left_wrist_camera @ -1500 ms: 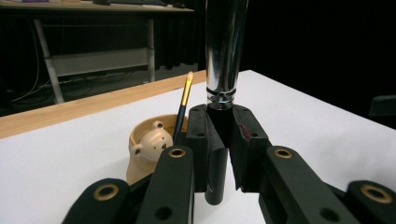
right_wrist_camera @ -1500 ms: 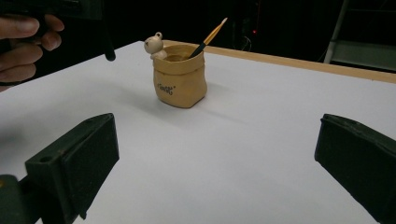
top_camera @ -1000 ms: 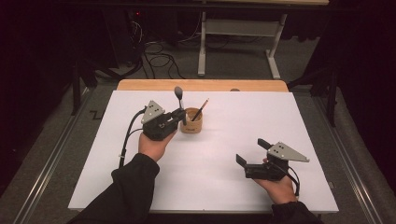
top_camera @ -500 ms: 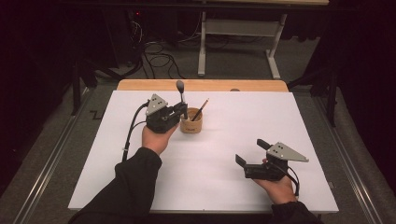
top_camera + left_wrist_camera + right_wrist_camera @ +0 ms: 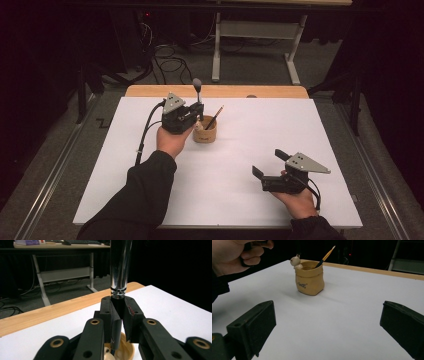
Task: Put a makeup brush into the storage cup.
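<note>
The left gripper [image 5: 199, 111] clamps the lower stem of a makeup brush [image 5: 197, 90], which stands upright between its jaws with the chrome ferrule [image 5: 119, 270] just above the fingertips. The tan pot [image 5: 205, 131] sits directly below and just beyond those fingertips, holding a slanted pencil-like brush [image 5: 214, 118] and a small bear figure [image 5: 296, 262] on its rim. The right gripper [image 5: 267, 167] rests on the white table [image 5: 300, 125], jaws spread wide and empty; the pot stands well ahead of its fingers.
</note>
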`<state>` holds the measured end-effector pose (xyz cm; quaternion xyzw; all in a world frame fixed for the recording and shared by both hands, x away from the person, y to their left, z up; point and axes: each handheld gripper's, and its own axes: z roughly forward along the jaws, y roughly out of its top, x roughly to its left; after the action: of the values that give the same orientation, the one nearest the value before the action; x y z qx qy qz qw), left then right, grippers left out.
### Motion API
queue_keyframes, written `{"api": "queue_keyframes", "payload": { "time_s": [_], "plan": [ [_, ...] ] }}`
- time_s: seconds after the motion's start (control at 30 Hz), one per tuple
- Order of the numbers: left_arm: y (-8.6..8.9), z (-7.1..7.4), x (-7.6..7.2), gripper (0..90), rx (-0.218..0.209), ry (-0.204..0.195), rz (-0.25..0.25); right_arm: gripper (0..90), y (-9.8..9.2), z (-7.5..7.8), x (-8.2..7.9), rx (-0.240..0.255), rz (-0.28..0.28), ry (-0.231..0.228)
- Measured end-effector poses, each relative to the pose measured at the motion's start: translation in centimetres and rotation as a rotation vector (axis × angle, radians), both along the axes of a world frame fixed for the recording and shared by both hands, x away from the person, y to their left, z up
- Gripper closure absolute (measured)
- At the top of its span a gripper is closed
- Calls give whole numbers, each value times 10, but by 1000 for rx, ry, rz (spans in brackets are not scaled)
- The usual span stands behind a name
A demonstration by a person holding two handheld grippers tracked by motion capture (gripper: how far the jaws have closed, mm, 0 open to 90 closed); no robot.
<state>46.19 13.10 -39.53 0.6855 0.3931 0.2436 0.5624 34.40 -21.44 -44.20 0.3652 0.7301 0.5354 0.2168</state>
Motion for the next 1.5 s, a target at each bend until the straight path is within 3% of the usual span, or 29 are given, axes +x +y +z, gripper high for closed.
{"api": "queue_keyframes", "payload": {
  "time_s": [0.5,1.5],
  "plan": [
    [2,-7,18,792,2,30,32,10,1,-1,0,-2,2,7],
    [4,-34,21,791,13,115,40,17,1,-3,1,-8,15,12]
  ]
}}
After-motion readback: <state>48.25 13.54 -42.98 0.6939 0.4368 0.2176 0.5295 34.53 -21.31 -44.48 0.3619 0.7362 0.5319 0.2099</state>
